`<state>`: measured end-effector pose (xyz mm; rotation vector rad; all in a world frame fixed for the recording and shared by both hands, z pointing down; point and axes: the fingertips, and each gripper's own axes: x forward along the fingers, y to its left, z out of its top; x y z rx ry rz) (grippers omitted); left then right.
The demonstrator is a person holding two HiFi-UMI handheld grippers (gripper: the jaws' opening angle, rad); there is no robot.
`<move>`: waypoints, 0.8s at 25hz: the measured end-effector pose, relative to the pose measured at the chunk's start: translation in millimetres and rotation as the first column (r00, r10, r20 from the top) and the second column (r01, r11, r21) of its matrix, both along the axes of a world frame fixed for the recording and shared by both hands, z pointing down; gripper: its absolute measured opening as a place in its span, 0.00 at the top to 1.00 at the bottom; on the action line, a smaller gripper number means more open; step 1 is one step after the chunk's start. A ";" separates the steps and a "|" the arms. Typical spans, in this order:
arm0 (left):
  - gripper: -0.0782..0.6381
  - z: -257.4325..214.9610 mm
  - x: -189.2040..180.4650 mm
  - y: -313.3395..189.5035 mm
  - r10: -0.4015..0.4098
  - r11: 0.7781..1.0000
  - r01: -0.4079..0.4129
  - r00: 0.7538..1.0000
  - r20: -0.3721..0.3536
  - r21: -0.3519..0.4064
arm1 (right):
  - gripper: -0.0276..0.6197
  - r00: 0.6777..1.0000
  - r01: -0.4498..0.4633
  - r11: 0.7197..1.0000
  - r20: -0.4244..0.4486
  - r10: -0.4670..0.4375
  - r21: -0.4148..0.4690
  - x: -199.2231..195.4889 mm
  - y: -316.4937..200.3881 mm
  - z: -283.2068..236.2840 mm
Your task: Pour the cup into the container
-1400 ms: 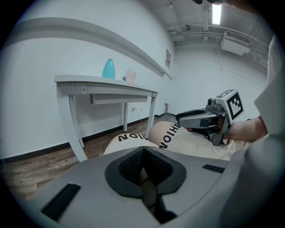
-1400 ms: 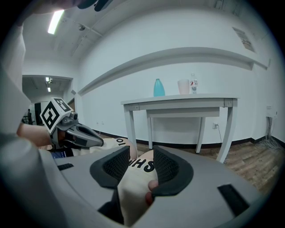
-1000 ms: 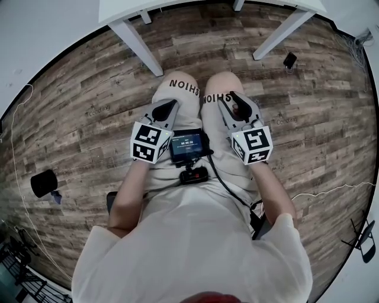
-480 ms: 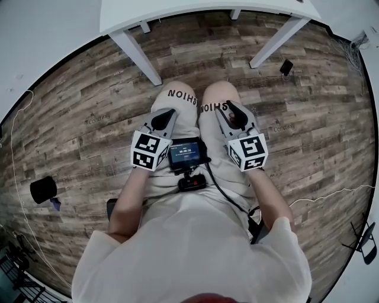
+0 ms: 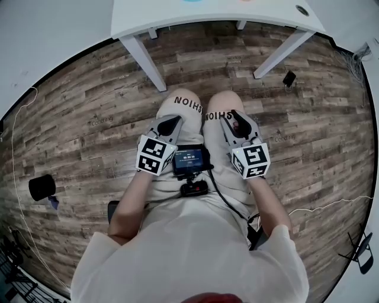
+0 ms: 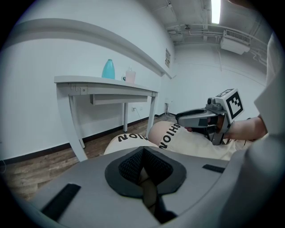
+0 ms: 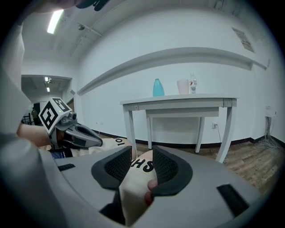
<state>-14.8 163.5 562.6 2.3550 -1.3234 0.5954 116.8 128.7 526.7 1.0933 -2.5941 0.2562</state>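
A teal container (image 7: 158,87) and a pale cup (image 7: 183,86) stand on a white table (image 5: 207,13) in front of the seated person. The left gripper view shows the same teal container (image 6: 108,70) and cup (image 6: 130,75) far off. Both grippers rest on the person's thighs, well short of the table. My left gripper (image 5: 173,120) lies on the left thigh, jaws shut and empty. On the right thigh lies my right gripper (image 5: 235,115), its pads (image 7: 165,165) a little apart, with only the shorts fabric showing in the gap.
A small clear bottle (image 7: 193,83) stands beside the cup. A device with a lit screen (image 5: 190,158) sits on the lap between the grippers. White table legs (image 5: 145,62) stand ahead. A black object (image 5: 42,184) and thin cables (image 5: 331,201) lie on the wooden floor.
Both grippers stay on the thighs. The head view has shifted a little, so more of the white table top shows at the upper edge.
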 end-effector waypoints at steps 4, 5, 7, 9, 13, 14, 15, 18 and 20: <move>0.88 -1.5 -3.2 -5.6 -0.001 1.000 0.001 1.000 0.008 0.014 | 0.74 1.000 0.004 1.000 0.002 -0.004 0.016 -3.4 -5.4 -0.8; 0.88 0.0 -2.8 -3.6 -0.003 1.000 0.003 1.000 0.007 0.010 | 0.74 1.000 0.005 1.000 0.001 -0.005 0.012 -3.0 -3.9 1.0; 0.88 1.2 -1.8 -2.8 -0.004 1.000 0.004 1.000 0.003 0.005 | 0.74 1.000 0.006 1.000 0.003 -0.006 0.007 -2.2 -3.4 2.1; 0.88 0.6 -1.9 -4.4 -0.004 1.000 0.004 1.000 0.002 0.003 | 0.74 1.000 0.011 1.000 0.012 -0.011 0.006 -2.7 -4.4 1.3; 0.88 0.0 -2.4 -3.8 -0.006 1.000 0.006 1.000 0.004 0.009 | 0.79 0.999 0.016 1.000 0.029 -0.017 0.011 -1.4 -3.0 -0.1; 0.88 0.3 -2.6 -3.8 -0.007 1.000 0.007 1.000 0.003 0.011 | 0.81 0.999 0.010 1.000 0.034 -0.010 0.010 -0.1 -3.6 0.1; 0.88 0.7 -2.7 -4.0 -0.008 1.000 0.007 1.000 0.003 0.011 | 0.83 0.999 0.003 1.000 0.038 -0.003 0.008 1.2 -4.5 0.7; 0.88 2.9 -2.3 -3.8 -0.010 1.000 0.010 1.000 0.002 0.007 | 0.86 0.999 -0.012 1.000 0.045 0.012 -0.001 4.0 -6.1 3.0; 0.88 3.3 -2.0 -4.4 -0.010 1.000 0.010 1.000 0.000 0.007 | 0.87 0.999 -0.015 1.000 0.042 0.015 -0.002 4.7 -6.9 3.3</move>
